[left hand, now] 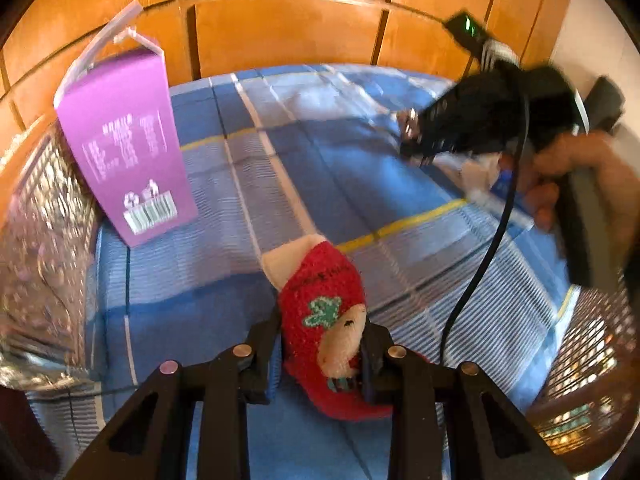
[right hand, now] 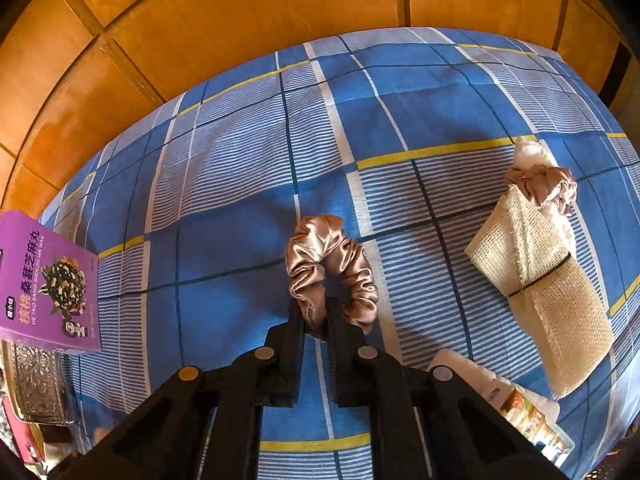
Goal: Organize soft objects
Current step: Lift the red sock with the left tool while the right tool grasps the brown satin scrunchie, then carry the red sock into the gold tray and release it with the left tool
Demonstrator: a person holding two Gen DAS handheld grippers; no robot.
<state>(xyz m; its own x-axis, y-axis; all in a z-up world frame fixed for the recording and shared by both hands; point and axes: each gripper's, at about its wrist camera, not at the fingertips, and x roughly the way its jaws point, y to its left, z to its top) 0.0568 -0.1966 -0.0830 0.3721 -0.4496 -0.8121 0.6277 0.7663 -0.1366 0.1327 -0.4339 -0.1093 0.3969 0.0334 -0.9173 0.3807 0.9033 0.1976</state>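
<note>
- Left wrist view: the left gripper (left hand: 320, 344) is clenched on a fuzzy red plush toy (left hand: 326, 312) at 6 o'clock, above the blue plaid sheet (left hand: 224, 280).
- Right gripper (right hand: 316, 312) pinches a satiny beige scrunchie (right hand: 332, 270), pointing steeply down.
- A mesh bundle (right hand: 548, 288) lies at 3 o'clock, a purple box (right hand: 48, 284) at 9.

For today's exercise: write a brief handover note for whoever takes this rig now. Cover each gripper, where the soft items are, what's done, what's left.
Left gripper: shut on the red plush toy with a beige face, above the blue plaid sheet.
Right gripper: shut on the champagne satin scrunchie.
Second satin scrunchie sits around the rolled cream mesh cloth, lying on the sheet.
Purple carton stands upright on the sheet.
Done: both items gripped. Left: placing them; destination unclear.
</note>
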